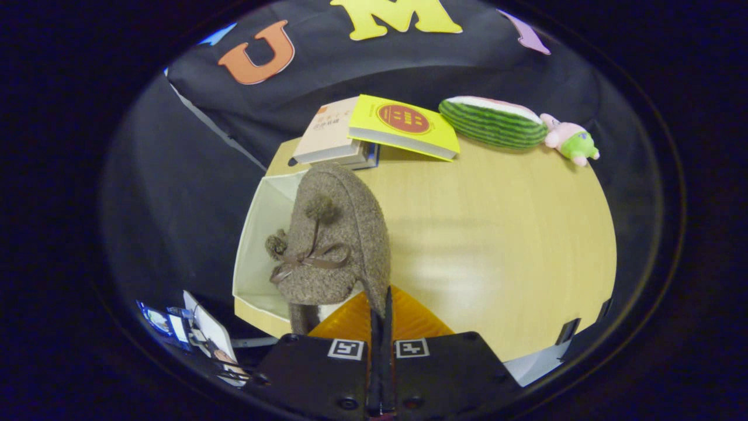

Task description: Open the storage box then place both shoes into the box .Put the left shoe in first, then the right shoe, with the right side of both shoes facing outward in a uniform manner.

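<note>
The gripper [381, 318] has its 2 fingers pressed close together, pinching the rim of a shoe [339, 234] between them. The shoe is a brown fuzzy slipper with a ribbon bow and 2 pompoms, hanging toe-away from the fingers. It sits over the open white box [257, 240], which stands at the near left edge of the table [497, 234]. Beyond the shoe, at the table's far side, lie 2 books [374, 131], one yellow. Beside them rest a watermelon toy [494, 121] and a small plush [572, 142].
</note>
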`<state>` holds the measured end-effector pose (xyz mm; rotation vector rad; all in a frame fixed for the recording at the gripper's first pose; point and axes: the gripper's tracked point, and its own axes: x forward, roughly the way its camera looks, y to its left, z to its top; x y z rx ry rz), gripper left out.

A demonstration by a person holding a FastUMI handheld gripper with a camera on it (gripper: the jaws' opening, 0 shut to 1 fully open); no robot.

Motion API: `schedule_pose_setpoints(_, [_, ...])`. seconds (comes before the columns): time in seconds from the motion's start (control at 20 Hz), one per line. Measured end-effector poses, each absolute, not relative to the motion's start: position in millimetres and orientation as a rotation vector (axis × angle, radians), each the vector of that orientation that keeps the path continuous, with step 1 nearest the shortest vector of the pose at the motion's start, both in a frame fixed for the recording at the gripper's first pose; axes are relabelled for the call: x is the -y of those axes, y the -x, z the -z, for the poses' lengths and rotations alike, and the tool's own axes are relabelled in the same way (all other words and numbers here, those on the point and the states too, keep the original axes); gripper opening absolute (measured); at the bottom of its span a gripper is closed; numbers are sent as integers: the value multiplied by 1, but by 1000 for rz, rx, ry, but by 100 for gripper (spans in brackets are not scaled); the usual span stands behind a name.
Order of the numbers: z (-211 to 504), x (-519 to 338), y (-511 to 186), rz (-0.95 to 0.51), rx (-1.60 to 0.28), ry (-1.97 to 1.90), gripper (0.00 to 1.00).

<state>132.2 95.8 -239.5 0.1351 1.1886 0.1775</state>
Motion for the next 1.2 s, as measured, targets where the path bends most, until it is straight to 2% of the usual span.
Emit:
schedule_pose_setpoints(0.5, [240,-186,-153,-170,-1078,-237,6])
schedule_pose_setpoints(1.2, [302,-203,-164,-78,-1077,-254,7])
